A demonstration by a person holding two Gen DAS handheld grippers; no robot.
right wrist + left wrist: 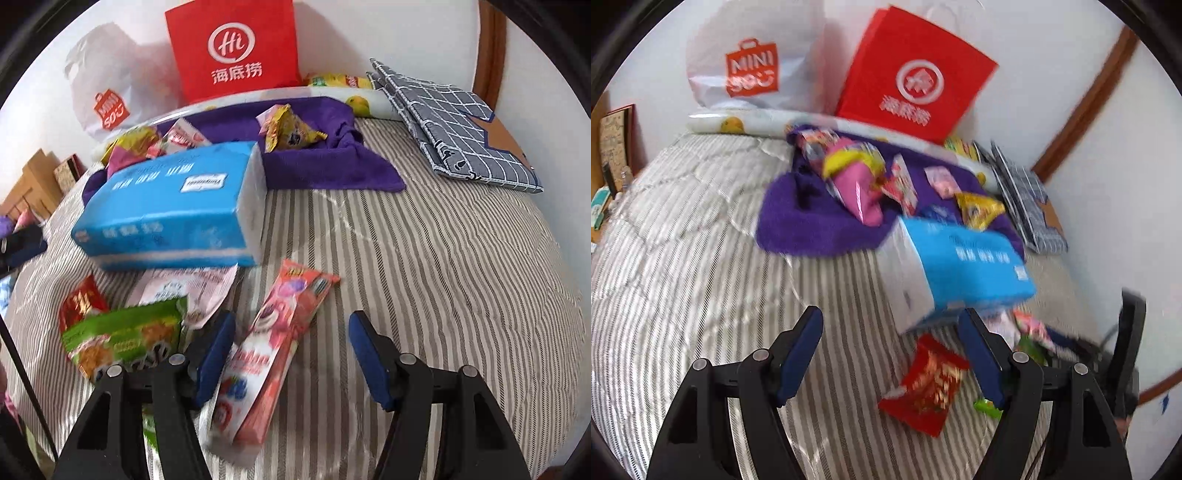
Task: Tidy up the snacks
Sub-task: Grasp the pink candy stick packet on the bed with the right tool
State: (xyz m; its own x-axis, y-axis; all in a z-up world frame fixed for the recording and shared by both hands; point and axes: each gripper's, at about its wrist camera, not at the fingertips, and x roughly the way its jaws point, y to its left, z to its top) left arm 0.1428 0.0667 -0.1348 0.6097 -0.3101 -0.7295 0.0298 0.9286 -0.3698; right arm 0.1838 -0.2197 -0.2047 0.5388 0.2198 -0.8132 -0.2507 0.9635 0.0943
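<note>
Below the blue tissue pack [173,206], your right gripper [291,354] straddles the pink cookie packet [273,343], its pads not pressing it. Your left gripper [892,354] hangs spread and empty over the red snack packet [927,387], also below the pack.

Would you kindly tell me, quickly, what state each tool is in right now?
Left tool: open, holding nothing, above the red snack packet.
Right tool: open, the pink cookie packet between its fingers, not gripped.
</note>
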